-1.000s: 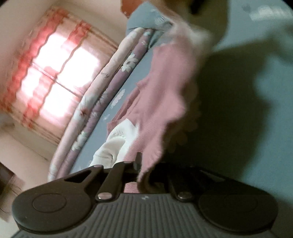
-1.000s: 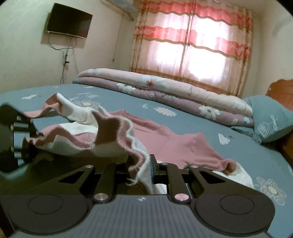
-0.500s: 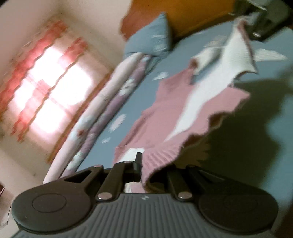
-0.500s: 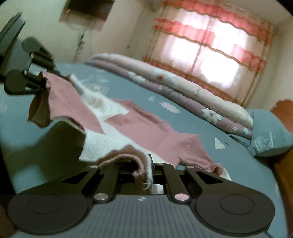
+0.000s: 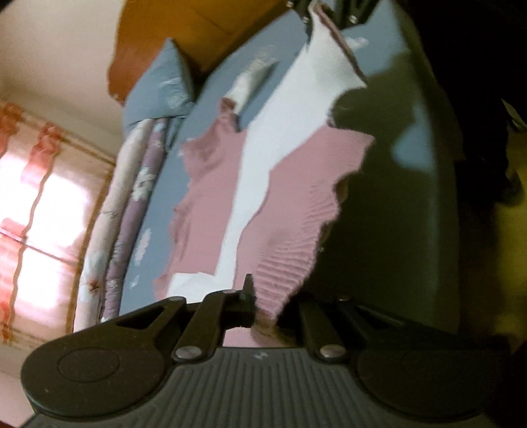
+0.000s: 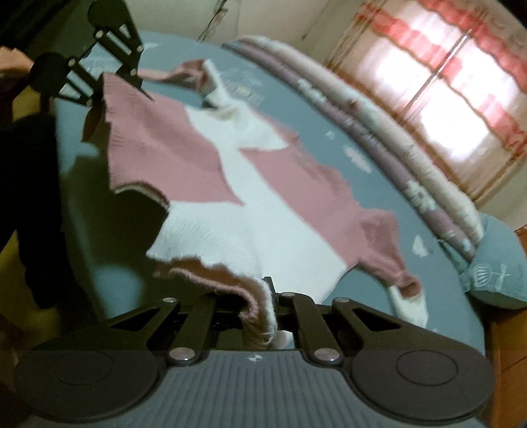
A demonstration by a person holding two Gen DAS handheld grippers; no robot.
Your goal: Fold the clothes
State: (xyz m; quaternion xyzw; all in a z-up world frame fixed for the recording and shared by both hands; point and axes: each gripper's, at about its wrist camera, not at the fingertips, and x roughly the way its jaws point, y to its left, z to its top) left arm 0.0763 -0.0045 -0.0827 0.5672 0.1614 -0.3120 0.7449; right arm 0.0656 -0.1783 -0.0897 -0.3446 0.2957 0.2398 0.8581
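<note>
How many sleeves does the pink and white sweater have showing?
2. In the right wrist view, one sleeve lies on the bed near the blue pillow; the other sleeve lies near the left hand-held gripper.

Right tool point(image 6: 268, 306) pinching sweater point(image 6: 230, 171) hem; far sleeve blurred, maybe crumpled

Motion is smearing the curtain point(image 6: 461, 95) and rolled quilt point(image 6: 378, 131) into soft streaks. The sweater point(image 5: 296, 204) hem is hiding the left gripper point(image 5: 263, 306) tips, and the right gripper point(image 5: 329, 13) is getting cut off by the top edge.
</note>
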